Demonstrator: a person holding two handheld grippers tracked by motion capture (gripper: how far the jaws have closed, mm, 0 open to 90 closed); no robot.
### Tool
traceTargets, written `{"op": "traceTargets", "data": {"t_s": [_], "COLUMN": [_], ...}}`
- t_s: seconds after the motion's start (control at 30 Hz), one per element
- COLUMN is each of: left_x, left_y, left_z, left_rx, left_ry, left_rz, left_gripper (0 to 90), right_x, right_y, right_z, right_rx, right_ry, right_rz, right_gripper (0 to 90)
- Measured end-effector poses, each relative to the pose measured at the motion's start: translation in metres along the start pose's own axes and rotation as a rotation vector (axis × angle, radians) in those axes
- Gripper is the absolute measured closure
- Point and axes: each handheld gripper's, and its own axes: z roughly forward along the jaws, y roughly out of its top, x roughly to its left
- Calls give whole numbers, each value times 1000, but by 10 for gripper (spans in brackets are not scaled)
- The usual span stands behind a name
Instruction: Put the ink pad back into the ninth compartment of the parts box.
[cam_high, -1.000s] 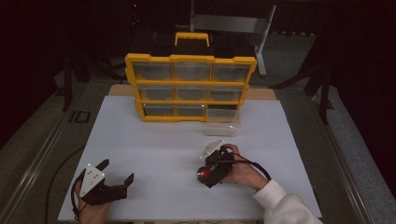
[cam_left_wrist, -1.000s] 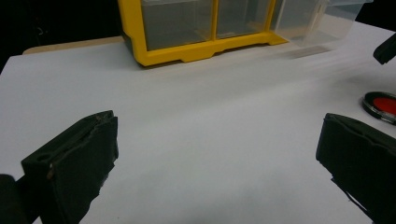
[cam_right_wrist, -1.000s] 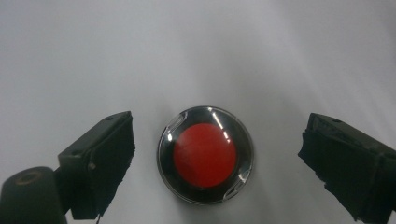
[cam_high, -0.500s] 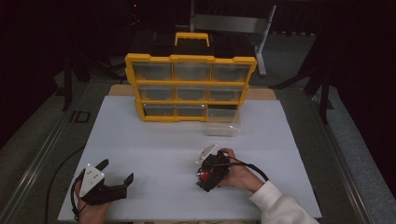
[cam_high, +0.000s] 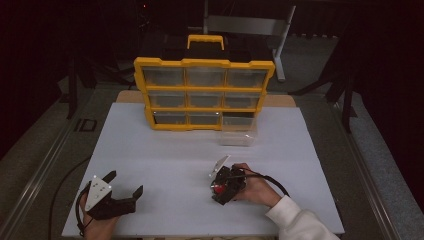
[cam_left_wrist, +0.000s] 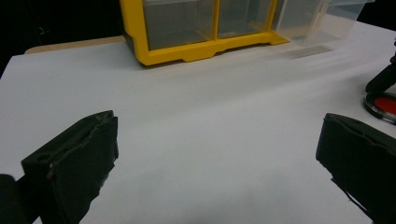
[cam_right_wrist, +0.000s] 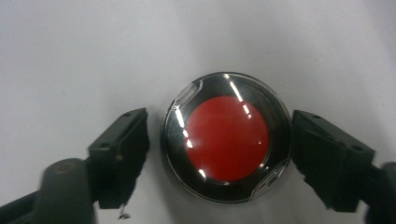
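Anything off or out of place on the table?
One thing: the bottom-right clear drawer of the yellow organizer is pulled out onto the white table, while the other drawers sit flush. The round red-centred disc lies flat and looks undamaged.

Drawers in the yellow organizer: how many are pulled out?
1: the clear drawer at the bottom right of the yellow organizer sticks out over the table; the other eight sit flush.

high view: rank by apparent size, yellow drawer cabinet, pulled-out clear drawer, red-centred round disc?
1. yellow drawer cabinet, by far the largest.
2. clear drawer, pulled out at the cabinet's bottom right.
3. red-centred disc, smallest; it lies between the right gripper jaws, which have just been closing and partly hide it, though it sits nearer the camera.
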Motion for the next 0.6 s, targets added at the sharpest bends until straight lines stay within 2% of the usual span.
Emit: {"op": "traceTargets", "data": {"t_s": [0.1,0.6], "left_x": [0,0], "left_y": [0,0], "left_z": [0,0], "left_rx": [0,2], "left_ry": [1,-1], "left_rz": [1,0], "left_gripper": [0,0], "right_x": [-1,-1], "right_y": [-1,0], "right_z": [-1,-2], "right_rx": [-7,1], "right_ry": [-1,3], "right_rz": [-4,-4], "right_gripper": [290,297]}}
